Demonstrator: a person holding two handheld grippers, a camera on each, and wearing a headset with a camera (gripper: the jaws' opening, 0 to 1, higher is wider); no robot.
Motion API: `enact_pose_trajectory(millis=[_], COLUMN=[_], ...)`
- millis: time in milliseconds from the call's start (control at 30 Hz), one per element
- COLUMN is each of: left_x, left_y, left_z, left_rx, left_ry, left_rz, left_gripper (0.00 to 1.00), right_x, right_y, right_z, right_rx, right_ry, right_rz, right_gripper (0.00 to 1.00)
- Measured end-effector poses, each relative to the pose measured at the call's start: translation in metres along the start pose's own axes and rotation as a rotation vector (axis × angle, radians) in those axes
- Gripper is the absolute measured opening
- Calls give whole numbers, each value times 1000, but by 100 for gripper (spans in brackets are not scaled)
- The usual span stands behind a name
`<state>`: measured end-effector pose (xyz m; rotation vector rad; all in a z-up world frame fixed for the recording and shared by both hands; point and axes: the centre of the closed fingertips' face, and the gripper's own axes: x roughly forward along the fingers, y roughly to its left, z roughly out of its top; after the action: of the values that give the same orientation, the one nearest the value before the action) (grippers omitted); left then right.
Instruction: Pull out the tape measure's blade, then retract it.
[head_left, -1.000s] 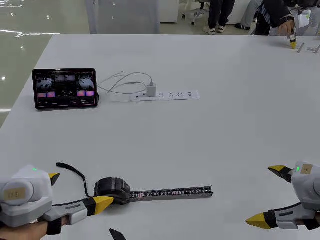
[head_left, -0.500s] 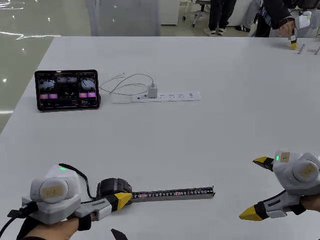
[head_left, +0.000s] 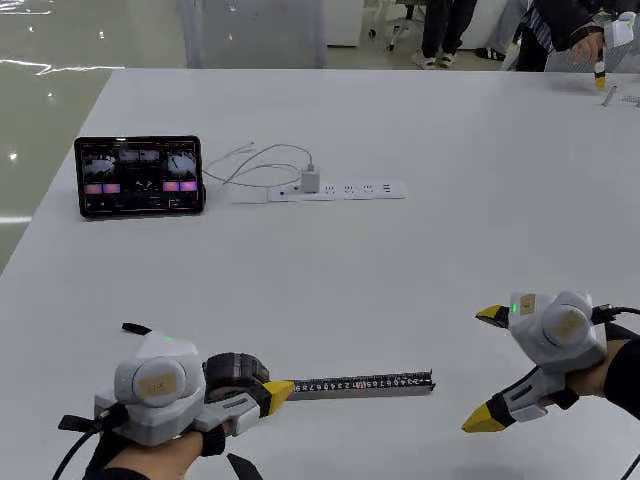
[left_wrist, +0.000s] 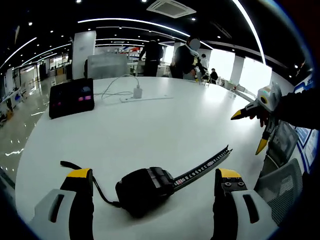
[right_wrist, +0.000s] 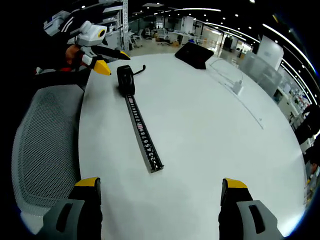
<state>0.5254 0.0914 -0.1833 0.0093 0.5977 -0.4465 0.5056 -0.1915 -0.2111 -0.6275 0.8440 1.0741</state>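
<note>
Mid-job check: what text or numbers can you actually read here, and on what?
"2 3 4 5 6 7 8 9": tape measure blade, counting from near its tip, right gripper view.
Tablet screen: too small to read.
Tan stickers on left gripper and right gripper: blurred, unreadable.

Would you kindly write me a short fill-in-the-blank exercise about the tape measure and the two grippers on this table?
1. The left gripper and the right gripper both have their jaws ____.
2. The case of the tape measure sits between the jaws of the ____ gripper.
3. Its blade lies pulled out, flat on the ____ table.
Missing words: open; left; white.
</note>
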Motion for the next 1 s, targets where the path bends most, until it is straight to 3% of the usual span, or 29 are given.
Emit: enact_pose_trajectory(millis=[167,333,367,467,700,1000], left_x=[4,9,10,12,18,22], left_y=[2,6,7,8,11,19], left_z=[4,1,1,6,-5,-12], left_rx=[-18,-54,-47,81,19,-26], left_ry=[-31,-36,-43,-106,-94,-109], left_rz=[49,89,96,132,167,194], left_gripper=[99,99,99,99,99,99], right_x=[10,22,24,31,47,57], right_y=[-3,-6,-9,-10,-7,-4], right_z=[7,10,11,17,19,5], right_rx=[-18,-38,-61,-72,-90,-149], right_ry=[8,19,19,11,38,94], right_rz=[21,37,30,39,74,129], right_gripper=[99,98,95,91,90,70])
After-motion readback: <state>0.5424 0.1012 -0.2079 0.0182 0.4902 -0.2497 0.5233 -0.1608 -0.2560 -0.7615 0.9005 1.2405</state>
